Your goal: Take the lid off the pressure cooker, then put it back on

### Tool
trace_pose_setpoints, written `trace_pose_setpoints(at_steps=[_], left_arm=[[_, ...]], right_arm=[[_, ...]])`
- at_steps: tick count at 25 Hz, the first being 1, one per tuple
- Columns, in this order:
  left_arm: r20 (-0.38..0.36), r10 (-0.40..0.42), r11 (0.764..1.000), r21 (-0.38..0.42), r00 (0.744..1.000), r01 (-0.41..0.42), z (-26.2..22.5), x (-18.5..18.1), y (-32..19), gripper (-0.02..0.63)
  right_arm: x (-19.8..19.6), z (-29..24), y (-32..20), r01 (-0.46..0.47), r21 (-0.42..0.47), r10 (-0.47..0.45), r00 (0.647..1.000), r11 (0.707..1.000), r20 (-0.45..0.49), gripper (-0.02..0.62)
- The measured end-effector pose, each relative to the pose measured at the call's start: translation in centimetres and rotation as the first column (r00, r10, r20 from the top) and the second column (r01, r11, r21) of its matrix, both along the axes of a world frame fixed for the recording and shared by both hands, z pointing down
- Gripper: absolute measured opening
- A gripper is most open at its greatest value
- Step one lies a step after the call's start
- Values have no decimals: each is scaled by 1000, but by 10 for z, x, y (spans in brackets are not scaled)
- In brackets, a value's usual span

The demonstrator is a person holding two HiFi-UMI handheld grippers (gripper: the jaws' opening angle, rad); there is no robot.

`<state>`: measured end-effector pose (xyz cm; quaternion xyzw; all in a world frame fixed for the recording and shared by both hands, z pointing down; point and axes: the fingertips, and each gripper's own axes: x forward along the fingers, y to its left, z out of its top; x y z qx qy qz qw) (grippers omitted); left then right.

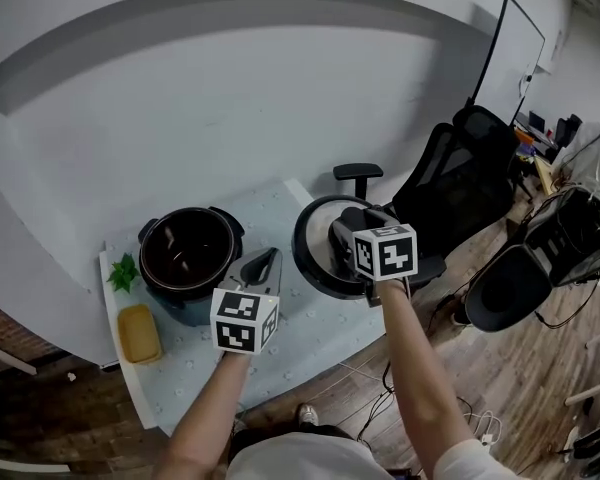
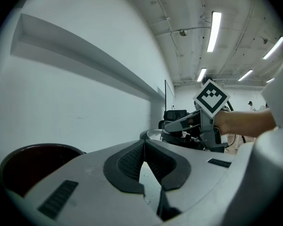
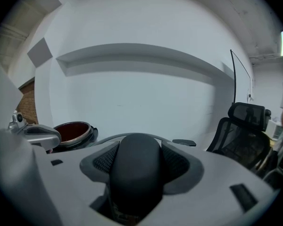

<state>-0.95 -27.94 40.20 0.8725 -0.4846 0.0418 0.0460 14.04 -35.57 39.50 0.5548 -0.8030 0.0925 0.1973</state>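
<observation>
Right gripper (image 3: 136,147) is clamping the black handle (image 3: 134,173) of the lid (image 1: 315,258); in the right gripper view both jaws are pressing against the handle's sides. In the head view this gripper (image 1: 346,230) is sitting just right of frame centre, with the lid off the cooker pot (image 1: 188,253) and to the pot's right, over the right part of the pale table (image 1: 310,318). Cannot tell whether the lid's rim is touching the tabletop.

Left gripper (image 2: 144,147) is showing its jaws meeting at the tips with nothing between them; only a narrow wedge of table is showing through behind the tips. In the head view it (image 1: 263,264) is hovering between pot and lid, near the pot's right handle, touching neither.

Pot is standing open at centre left of the head view, its dark inside facing up. It is appearing at lower left in the left gripper view (image 2: 33,166) and at middle left in the right gripper view (image 3: 71,132).

A green leafy sprig (image 1: 123,273) is lying just left of the pot, and a yellow block (image 1: 139,333) is lying below it near the table's lower left edge. Two black office chairs (image 1: 470,168) (image 1: 540,258) are standing on the wooden floor at the right of the frame.
</observation>
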Motion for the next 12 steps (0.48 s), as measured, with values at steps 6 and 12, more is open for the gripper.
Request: trace_pose_setpoints(at_steps=[6, 12], left_arm=[[12, 9, 1000, -21, 1000, -8, 34, 17, 2, 14], [16, -4, 999, -34, 1000, 5, 77, 18, 6, 14]], right_arm=[[4, 33, 3, 21, -6, -21, 1000, 1000, -8, 275], [5, 86, 12, 32, -25, -32, 999, 999, -23, 276]])
